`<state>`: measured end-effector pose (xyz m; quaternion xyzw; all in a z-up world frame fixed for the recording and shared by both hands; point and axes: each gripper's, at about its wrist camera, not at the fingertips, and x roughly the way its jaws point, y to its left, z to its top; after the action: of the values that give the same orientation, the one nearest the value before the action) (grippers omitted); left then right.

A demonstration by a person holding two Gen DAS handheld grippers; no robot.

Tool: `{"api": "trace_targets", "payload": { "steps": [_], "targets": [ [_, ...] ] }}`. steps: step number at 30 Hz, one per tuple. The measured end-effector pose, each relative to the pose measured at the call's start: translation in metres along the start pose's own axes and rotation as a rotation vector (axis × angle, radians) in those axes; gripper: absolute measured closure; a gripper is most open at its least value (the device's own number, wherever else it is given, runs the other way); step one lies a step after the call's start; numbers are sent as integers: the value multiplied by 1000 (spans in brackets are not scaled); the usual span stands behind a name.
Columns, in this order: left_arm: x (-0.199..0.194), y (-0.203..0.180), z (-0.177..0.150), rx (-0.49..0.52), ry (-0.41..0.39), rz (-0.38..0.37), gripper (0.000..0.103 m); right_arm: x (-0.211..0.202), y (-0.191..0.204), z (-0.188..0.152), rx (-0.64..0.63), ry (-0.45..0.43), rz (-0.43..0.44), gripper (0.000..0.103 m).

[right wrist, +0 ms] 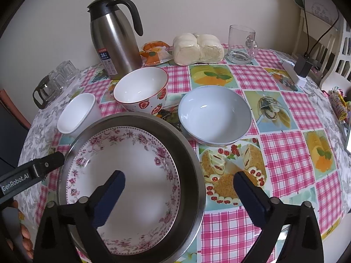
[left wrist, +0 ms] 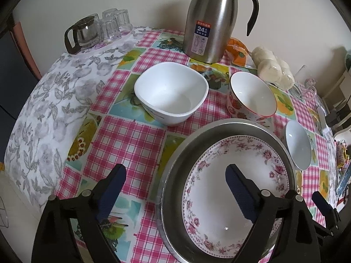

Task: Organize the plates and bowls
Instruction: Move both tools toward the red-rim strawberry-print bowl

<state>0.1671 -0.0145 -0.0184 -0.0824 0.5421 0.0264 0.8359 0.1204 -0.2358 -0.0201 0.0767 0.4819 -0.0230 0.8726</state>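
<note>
Closest in, both grippers hang over the same stack with their fingers spread wide and nothing between them. The left gripper (left wrist: 177, 188) straddles the left rim of the metal pan (left wrist: 175, 164): one finger sits over the checked tablecloth (left wrist: 131, 140), the other over the flowered plate (left wrist: 219, 188) that lies inside the pan. The right gripper (right wrist: 179, 194) does the mirror thing on the right rim, left finger above the plate and right finger above the cake picture on the cloth. Whether any finger actually touches the pan or plate can't be told from these angles. In the right wrist view, the left gripper's black arm shows at the pan's left edge.

So the plate is nested flat in the pan, pink flower border all round, at the near edge of the table.

Just behind the pan sit three bowls, all upright and apart from each other. The square white bowl (left wrist: 172, 93) is to the left, the strawberry bowl (right wrist: 141, 89) is in the middle just beyond the pan's far rim, and the pale blue bowl (right wrist: 215, 115) is to the right, just beside the pan.

Further back, the steel thermos jug (left wrist: 210, 19) stands behind the strawberry bowl, with an orange packet (right wrist: 154, 51) and a bag of white buns (right wrist: 197, 49) to its right, then a glass mug (right wrist: 241, 45). Far left there's a glass teapot (left wrist: 82, 34) with some upturned glasses (left wrist: 115, 23) beside it.
</note>
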Motion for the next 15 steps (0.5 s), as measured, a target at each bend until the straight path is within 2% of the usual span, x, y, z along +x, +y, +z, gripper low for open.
{"api": "trace_targets", "payload": {
  "steps": [11, 15],
  "targets": [
    [2, -7, 7, -11, -29, -39, 10, 2, -5, 2, 4, -10, -21, 0],
    [-1, -17, 13, 23, -75, -49, 10, 0, -8, 5, 14, -33, -16, 0]
  ]
}}
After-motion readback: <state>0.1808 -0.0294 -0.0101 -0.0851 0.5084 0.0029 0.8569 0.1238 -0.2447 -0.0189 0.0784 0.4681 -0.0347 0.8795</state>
